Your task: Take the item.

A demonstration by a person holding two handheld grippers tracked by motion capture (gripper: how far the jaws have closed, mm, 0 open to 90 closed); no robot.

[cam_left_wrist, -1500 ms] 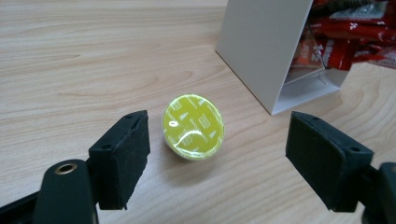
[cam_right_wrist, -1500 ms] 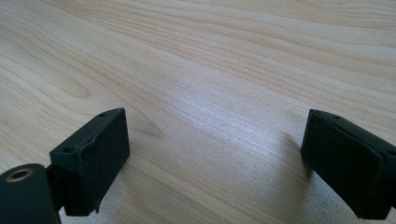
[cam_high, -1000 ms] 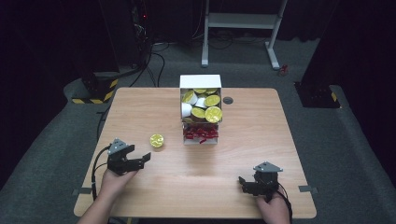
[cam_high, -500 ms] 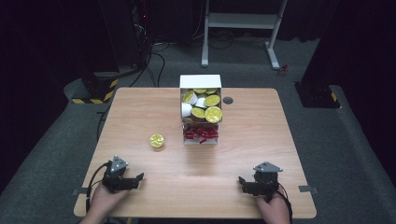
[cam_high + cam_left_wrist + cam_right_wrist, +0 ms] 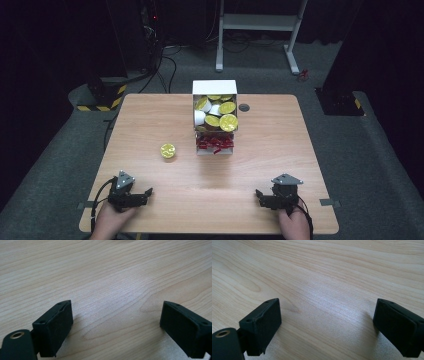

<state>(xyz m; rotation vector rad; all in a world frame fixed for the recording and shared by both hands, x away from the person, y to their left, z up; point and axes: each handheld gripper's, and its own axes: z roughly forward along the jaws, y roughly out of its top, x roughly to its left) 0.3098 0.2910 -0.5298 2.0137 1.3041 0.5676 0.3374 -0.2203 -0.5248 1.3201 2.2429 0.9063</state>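
The left gripper lies low at the near left corner of the table, held by the left hand. Its jaws have just been opening and now stand wide apart, with nothing between them; in the left gripper view bare wood grain shows in the gap. A black cable loops from its body toward the table's left edge.

The right gripper rests at the near right corner in the right hand, its tips pointing left toward the table's middle. Its jaws are also spread, and the right gripper view shows plain tabletop between the two black pads.

The nearest thing to the left gripper is a capsule with a yellow lid, lying alone on the wood, well apart from the jaws and farther from the person. Just right of it, near the table's centre, stands a white box with its open face up, packed with more yellow-lidded and white capsules. Red lettering marks the box's near face. A small dark round hole sits in the table just right of the box
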